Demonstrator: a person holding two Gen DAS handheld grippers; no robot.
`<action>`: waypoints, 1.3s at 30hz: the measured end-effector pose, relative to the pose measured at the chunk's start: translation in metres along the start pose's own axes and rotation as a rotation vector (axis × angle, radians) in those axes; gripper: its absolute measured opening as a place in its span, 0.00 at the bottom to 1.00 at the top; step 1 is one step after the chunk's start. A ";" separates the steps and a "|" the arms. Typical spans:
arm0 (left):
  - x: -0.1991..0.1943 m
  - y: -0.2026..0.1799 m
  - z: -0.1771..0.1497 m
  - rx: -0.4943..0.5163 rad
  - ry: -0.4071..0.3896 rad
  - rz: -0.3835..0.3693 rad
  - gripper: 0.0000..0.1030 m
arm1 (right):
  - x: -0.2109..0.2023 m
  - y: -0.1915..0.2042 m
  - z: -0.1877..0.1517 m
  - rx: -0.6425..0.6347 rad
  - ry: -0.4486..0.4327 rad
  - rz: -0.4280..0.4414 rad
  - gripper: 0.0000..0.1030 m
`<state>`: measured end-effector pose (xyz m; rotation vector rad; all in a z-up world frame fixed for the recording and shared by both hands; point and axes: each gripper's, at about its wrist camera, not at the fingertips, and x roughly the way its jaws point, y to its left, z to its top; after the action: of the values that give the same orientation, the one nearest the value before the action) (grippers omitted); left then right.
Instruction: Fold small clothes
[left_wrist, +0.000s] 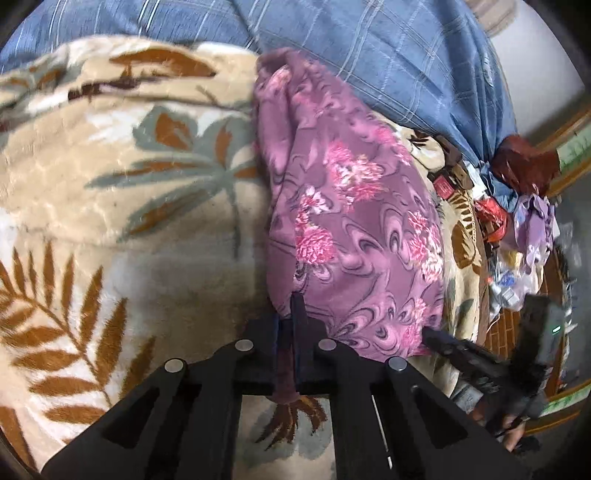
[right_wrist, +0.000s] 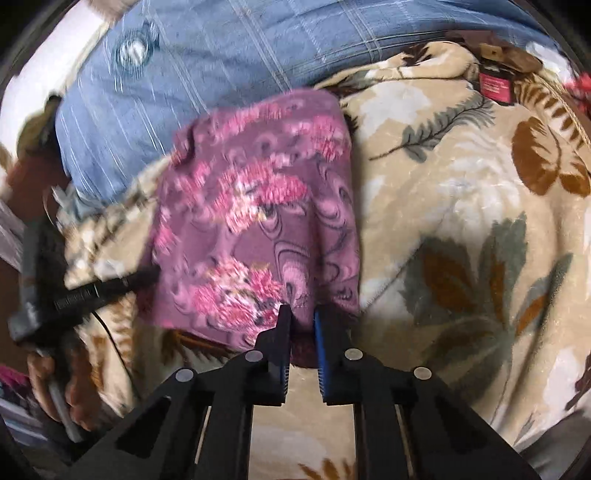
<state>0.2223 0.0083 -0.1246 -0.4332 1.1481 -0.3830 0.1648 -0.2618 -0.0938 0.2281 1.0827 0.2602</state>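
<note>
A purple garment with pink flowers (left_wrist: 343, 206) lies on a beige blanket with leaf prints (left_wrist: 110, 192). My left gripper (left_wrist: 290, 314) is shut on the garment's near left corner; cloth hangs down between its fingers. The right gripper shows at the garment's near right corner (left_wrist: 434, 338). In the right wrist view the garment (right_wrist: 258, 214) is blurred. My right gripper (right_wrist: 303, 314) has its jaws a little apart with the garment's near edge between them. The left gripper (right_wrist: 147, 277) shows at the garment's left edge.
A blue checked pillow or quilt (left_wrist: 388, 55) lies behind the garment. A red tag (right_wrist: 495, 86) and brown items sit at the blanket's far edge. Mixed clutter and a lilac cloth (left_wrist: 532, 225) lie on a wooden surface at the right.
</note>
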 end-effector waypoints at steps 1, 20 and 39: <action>-0.003 0.000 0.000 0.005 -0.003 -0.002 0.03 | 0.007 0.000 -0.002 -0.011 0.013 -0.015 0.10; -0.024 -0.018 0.101 -0.040 -0.130 -0.030 0.49 | -0.024 -0.016 0.121 -0.023 -0.086 0.227 0.74; 0.023 0.022 0.156 -0.151 -0.171 -0.368 0.11 | 0.082 -0.065 0.193 0.079 0.018 0.329 0.20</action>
<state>0.3773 0.0361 -0.0995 -0.7999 0.9320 -0.5693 0.3794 -0.3079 -0.0950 0.4772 1.0716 0.5147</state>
